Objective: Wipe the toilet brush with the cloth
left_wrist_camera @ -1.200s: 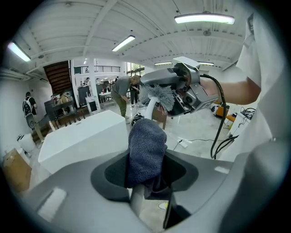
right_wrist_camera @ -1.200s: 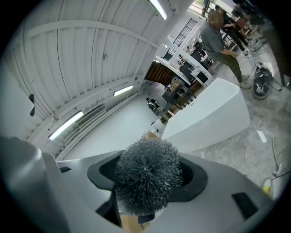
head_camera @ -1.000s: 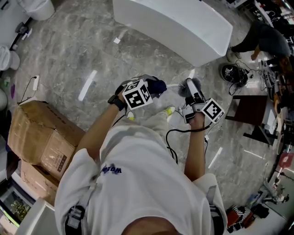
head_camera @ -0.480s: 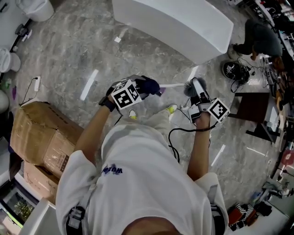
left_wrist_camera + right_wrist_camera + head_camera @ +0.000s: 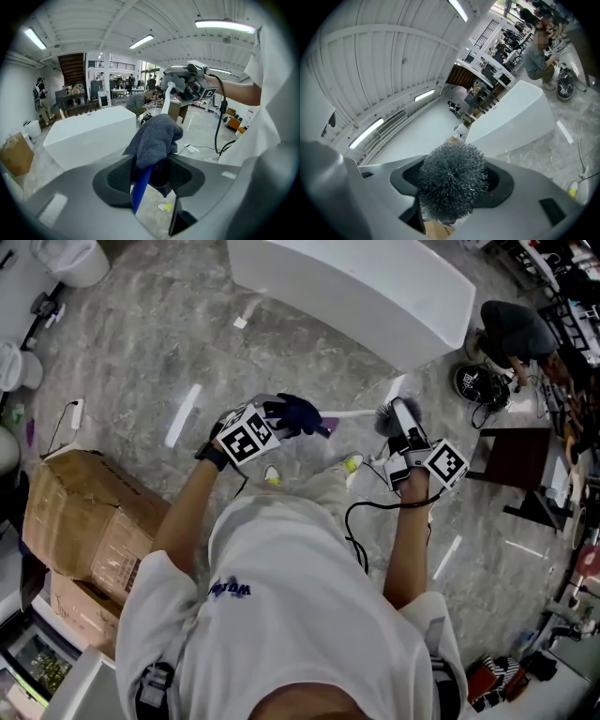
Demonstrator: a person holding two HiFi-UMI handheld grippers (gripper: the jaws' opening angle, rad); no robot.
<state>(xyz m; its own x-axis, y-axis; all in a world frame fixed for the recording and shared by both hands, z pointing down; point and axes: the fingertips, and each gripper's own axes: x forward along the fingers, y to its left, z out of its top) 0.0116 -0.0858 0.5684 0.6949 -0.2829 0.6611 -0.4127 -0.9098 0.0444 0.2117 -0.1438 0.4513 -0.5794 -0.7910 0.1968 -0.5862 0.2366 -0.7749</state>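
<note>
The toilet brush (image 5: 356, 413) is held in the air in front of the person, spanning the gap between the two grippers above the marble floor (image 5: 141, 352). Its grey bristle head (image 5: 386, 418) sits at the right gripper (image 5: 397, 420), whose jaws are clamped on the brush at or just behind the head. The white handle (image 5: 347, 413) runs across toward the left.

The brush looks light, stiff in the shaft and springy in the bristles. A hold close to the head, as here, should keep the shaft from swinging while it is rubbed, though smooth plastic may twist in the grip under hard pressure.

The dark blue cloth (image 5: 295, 413) is soft and bunched, pinched in the left gripper (image 5: 279, 420). That gripper's jaws have just been closing a little with the cloth between them. The cloth covers the handle's free end and probably touches it, though the folds hide the contact.

The right gripper view shows the bristle head (image 5: 452, 180) end-on, filling the space between the jaws, but no handle and no cloth. The left gripper view shows the handle (image 5: 165, 101) rising from behind the cloth (image 5: 157, 136) to the right gripper (image 5: 190, 84). Only the head view takes in both grippers and the whole shaft at once, with a white block (image 5: 375, 287) beyond and a cardboard box (image 5: 84, 521) at the person's left.
</note>
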